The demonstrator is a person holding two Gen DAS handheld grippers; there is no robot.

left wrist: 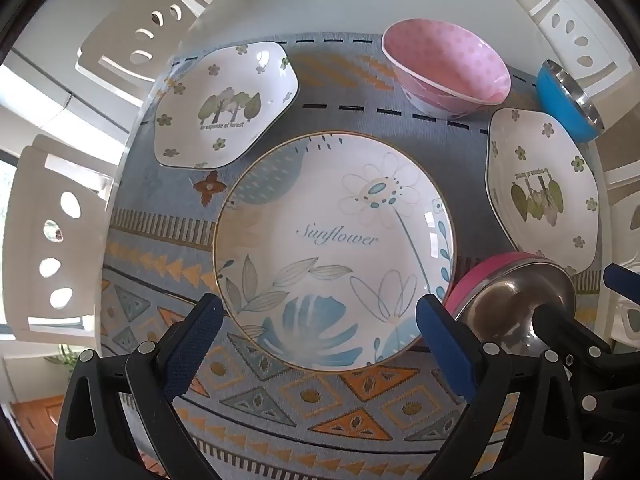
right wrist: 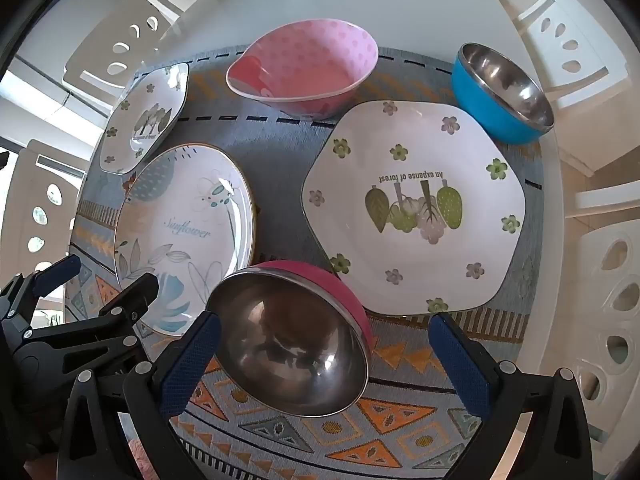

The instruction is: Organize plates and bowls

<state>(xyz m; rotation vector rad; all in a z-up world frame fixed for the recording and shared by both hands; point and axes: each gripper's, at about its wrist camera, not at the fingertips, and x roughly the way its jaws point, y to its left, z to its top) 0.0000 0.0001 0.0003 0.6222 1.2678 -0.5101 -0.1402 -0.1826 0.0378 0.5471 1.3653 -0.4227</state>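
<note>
A round "Sunflower" plate [left wrist: 336,248] [right wrist: 184,236] lies on the patterned mat, straight ahead of my open, empty left gripper [left wrist: 320,344]. A pink-sided steel bowl [right wrist: 292,336] [left wrist: 516,300] sits between the open fingers of my right gripper [right wrist: 324,364], not gripped. Two hexagonal forest plates lie on the mat, one at the left [left wrist: 224,104] [right wrist: 144,116] and one at the right [left wrist: 540,192] [right wrist: 416,208]. A pink dotted bowl [left wrist: 444,68] [right wrist: 304,72] and a blue steel bowl [left wrist: 568,100] [right wrist: 500,96] stand at the back.
The mat [left wrist: 360,400] [right wrist: 400,412] covers a round white table [left wrist: 340,4] [right wrist: 400,8]. White chairs [left wrist: 140,40] [right wrist: 568,44] ring the table on both sides. My left gripper shows in the right wrist view [right wrist: 112,280] at the lower left.
</note>
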